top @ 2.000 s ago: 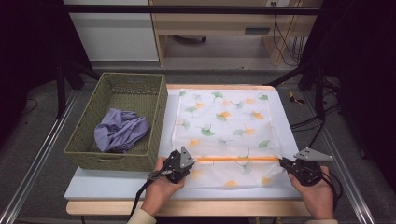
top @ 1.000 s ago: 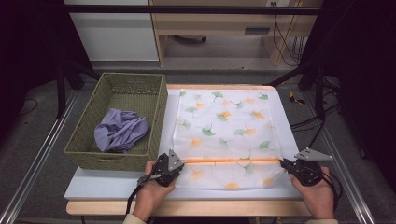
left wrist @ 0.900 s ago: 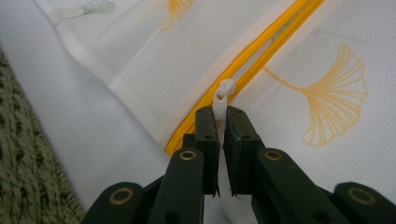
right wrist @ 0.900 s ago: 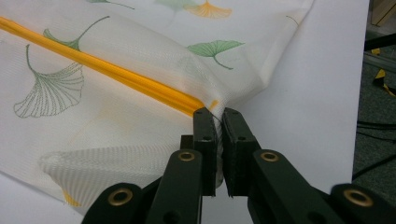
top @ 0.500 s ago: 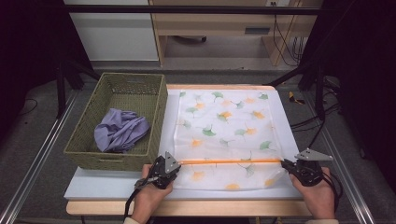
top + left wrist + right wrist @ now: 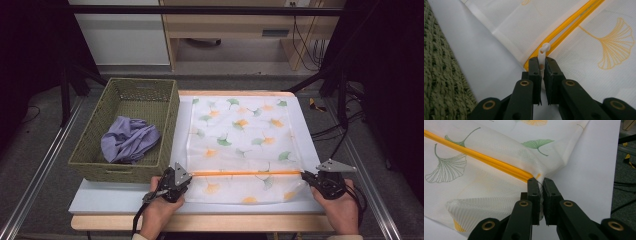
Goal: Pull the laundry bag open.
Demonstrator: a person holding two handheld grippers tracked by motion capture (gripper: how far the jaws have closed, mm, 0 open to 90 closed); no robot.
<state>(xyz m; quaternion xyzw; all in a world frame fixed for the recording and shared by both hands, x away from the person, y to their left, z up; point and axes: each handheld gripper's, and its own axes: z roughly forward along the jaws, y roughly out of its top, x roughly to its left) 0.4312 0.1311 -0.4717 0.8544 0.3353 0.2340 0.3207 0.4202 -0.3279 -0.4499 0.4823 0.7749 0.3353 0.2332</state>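
White table surface [image 6: 100, 202] under dark surroundings, high view: a mesh laundry bag [image 6: 245, 135] printed with ginkgo leaves lies flat, its orange zipper [image 6: 245, 173] running straight across the near part of the bag from one hand to the other. Left gripper [image 6: 176, 181] sits at the zipper's left end, right gripper [image 6: 311, 179] at its right end — the two lie on one line, the zipper's long axis between them. A woven green basket [image 6: 165, 127] holding a crumpled lilac garment [image 6: 129, 140] stands just left of the bag, nearer the left hand.

Left gripper view: the black jaws are closed together on the white zipper pull [image 6: 544, 53], whose ring end stands clear above the pads. The zipper [image 6: 571, 23] leads away from the jaws, up and to the right; the basket's weave [image 6: 439, 75] fills the left margin.

Right gripper view: the jaws are clamped on the bag's mesh fabric [image 6: 541, 178] at the very end of the zipper [image 6: 481, 157], which stretches away up and to the left. The fabric puckers upward at the grip.

Judgement: the pull would have to travel along that axis, toward the right gripper, which serves as anchor — any pull off the line would likely bunch the mesh.
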